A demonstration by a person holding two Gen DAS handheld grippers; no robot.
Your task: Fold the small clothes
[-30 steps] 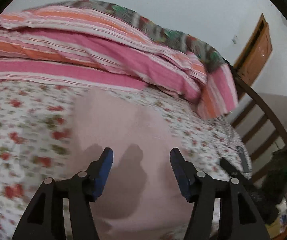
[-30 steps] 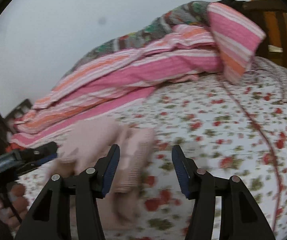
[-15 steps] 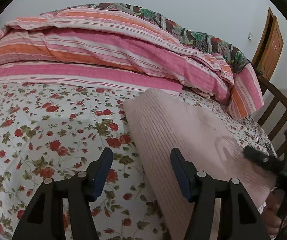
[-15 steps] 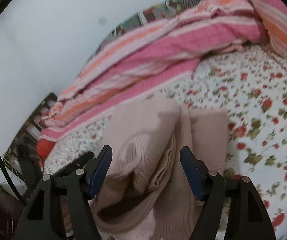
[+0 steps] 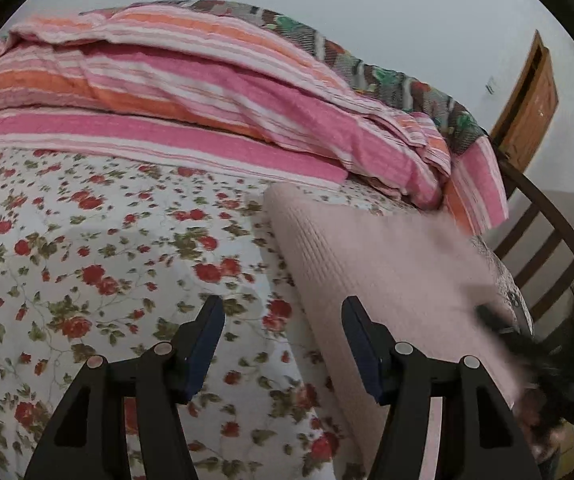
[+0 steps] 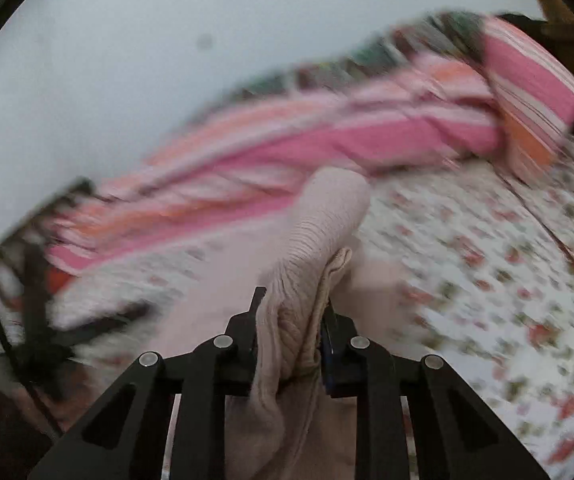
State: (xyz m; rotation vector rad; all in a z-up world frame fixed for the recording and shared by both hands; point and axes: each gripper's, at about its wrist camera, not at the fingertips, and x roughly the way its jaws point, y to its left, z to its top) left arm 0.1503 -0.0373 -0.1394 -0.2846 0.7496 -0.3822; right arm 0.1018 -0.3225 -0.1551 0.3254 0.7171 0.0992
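Note:
A pale pink ribbed knit garment [image 5: 371,276] lies on the floral bed sheet [image 5: 87,248], to the right of my left gripper [image 5: 283,344]. The left gripper is open and empty above the sheet, its right finger at the garment's near edge. In the right wrist view, my right gripper [image 6: 291,332] is shut on a bunched fold of the pink garment [image 6: 319,232], which rises from between the fingers. The right gripper shows blurred at the right edge of the left wrist view [image 5: 527,340].
A pink and orange striped quilt [image 5: 191,92] is piled along the far side of the bed. A dark wooden bed frame [image 5: 547,236] and a wooden door [image 5: 527,112] are at the right. The view from the right wrist is motion-blurred.
My right gripper has closed on the pink garment's fold and is moving with it. My left gripper stays open and has shifted slightly over the sheet.

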